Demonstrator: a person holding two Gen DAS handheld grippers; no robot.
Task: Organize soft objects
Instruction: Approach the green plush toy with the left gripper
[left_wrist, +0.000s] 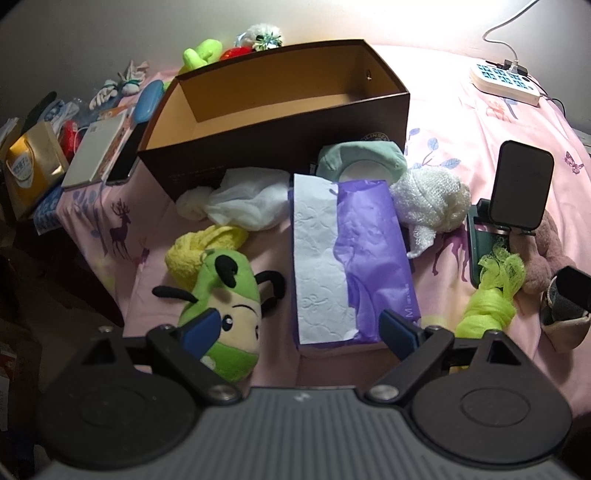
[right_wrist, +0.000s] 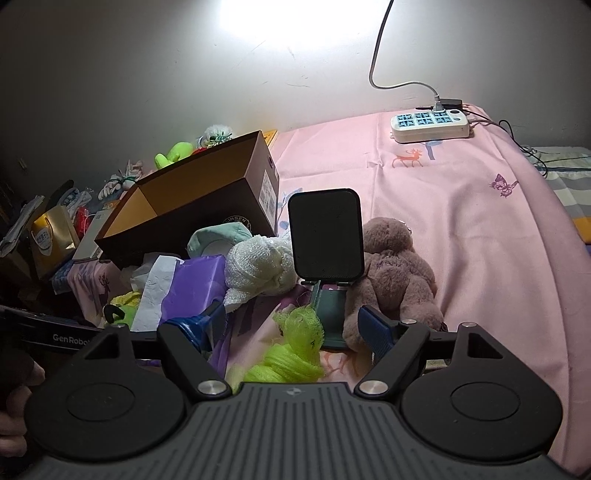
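Observation:
An empty brown box (left_wrist: 273, 122) with a tan inside stands on the pink bedsheet; it also shows in the right wrist view (right_wrist: 207, 206). In front of it lie a white cloth (left_wrist: 247, 203), a green plush toy (left_wrist: 225, 295), a yellow cloth (left_wrist: 199, 247), a purple tissue pack (left_wrist: 351, 258), a white mesh puff (left_wrist: 428, 199) and a mint soft item (left_wrist: 362, 158). My left gripper (left_wrist: 299, 325) is open above the plush toy and tissue pack. My right gripper (right_wrist: 295, 325) is open over a neon green mesh puff (right_wrist: 295, 350), beside a brown plush bear (right_wrist: 391, 273).
A black phone stand (right_wrist: 325, 236) stands upright between the white puff and the bear. A white power strip (right_wrist: 430, 127) with cables lies at the back right. Books and a gold bag (left_wrist: 33, 162) crowd the left edge. More toys (left_wrist: 203, 51) sit behind the box.

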